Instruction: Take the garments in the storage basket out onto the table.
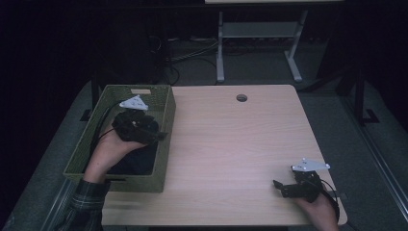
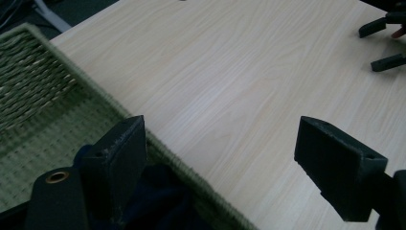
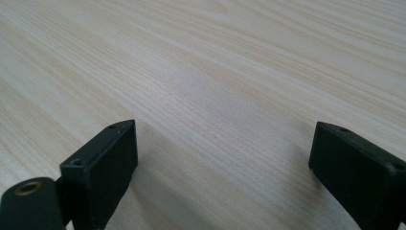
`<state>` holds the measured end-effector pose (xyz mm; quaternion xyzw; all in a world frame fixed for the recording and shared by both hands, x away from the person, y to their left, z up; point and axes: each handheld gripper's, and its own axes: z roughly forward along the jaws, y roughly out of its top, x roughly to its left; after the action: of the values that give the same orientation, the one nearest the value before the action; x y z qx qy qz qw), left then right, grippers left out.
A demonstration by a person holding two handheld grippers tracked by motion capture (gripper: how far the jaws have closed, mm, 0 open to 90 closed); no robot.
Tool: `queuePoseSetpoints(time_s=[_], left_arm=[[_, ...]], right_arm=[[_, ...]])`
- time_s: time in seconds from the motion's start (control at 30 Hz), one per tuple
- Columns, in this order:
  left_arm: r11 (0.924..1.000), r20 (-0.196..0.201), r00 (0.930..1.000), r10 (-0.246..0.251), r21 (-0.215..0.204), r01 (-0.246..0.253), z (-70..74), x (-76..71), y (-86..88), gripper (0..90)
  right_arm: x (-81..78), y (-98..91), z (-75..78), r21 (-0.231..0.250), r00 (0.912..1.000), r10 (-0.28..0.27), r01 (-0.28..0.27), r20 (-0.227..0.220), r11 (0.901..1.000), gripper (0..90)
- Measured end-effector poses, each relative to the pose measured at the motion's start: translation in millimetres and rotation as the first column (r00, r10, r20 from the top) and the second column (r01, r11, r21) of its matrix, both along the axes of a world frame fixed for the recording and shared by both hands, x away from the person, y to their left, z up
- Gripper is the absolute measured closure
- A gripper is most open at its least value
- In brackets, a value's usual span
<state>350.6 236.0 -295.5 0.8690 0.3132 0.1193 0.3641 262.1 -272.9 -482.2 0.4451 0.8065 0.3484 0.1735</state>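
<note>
**Left gripper over basket, right gripper idle at near right corner**

Left gripper sits above the green woven basket at the table's left edge, jaws spread wide, nothing between them. In the left gripper view its jaws straddle the basket's right rim: one jaw over the inside, the other over bare wood. Dark blue cloth lies in the basket's near end, just under the left jaw; cannot tell if the jaw touches it. The person's left hand and plaid sleeve cover part of the basket.

Right gripper is near the table's near right corner, jaws wide apart, holding nothing, low over bare wood. It also appears far off in the left gripper view. Round cable hole near the far edge. Desk legs and cables on the floor beyond.
</note>
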Motion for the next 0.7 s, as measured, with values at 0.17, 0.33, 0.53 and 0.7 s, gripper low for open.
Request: queuePoseSetpoints(time_s=[0.17,0.33,0.53,0.7], left_arm=[[0.9996,0.003,0.9996,0.027,-0.001,-0.027,-0.9,-1.3,11.8,18.1],[0.9985,-0.003,0.9985,0.054,0.001,-0.054,-2.9,-2.2,23.3,18.1],[0.9958,-0.009,0.9958,0.091,0.01,-0.091,-7.3,-5.1,36.9,18.1],[0.9928,-0.015,0.9928,0.119,0.015,-0.118,-13.4,-7.7,47.1,18.0]], right_arm=[[0.0,0.0,-0.1,-0.001,1.0,0.0,0.0,0.001,1.0,9.2],[0.1,-0.1,-0.1,-0.001,1.0,0.001,-0.001,0.001,1.0,9.2],[0.0,0.0,-0.1,-0.001,1.0,0.0,0.0,0.002,1.0,9.2],[0.0,0.0,-0.1,-0.002,1.0,-0.002,0.002,0.002,1.0,9.2]])
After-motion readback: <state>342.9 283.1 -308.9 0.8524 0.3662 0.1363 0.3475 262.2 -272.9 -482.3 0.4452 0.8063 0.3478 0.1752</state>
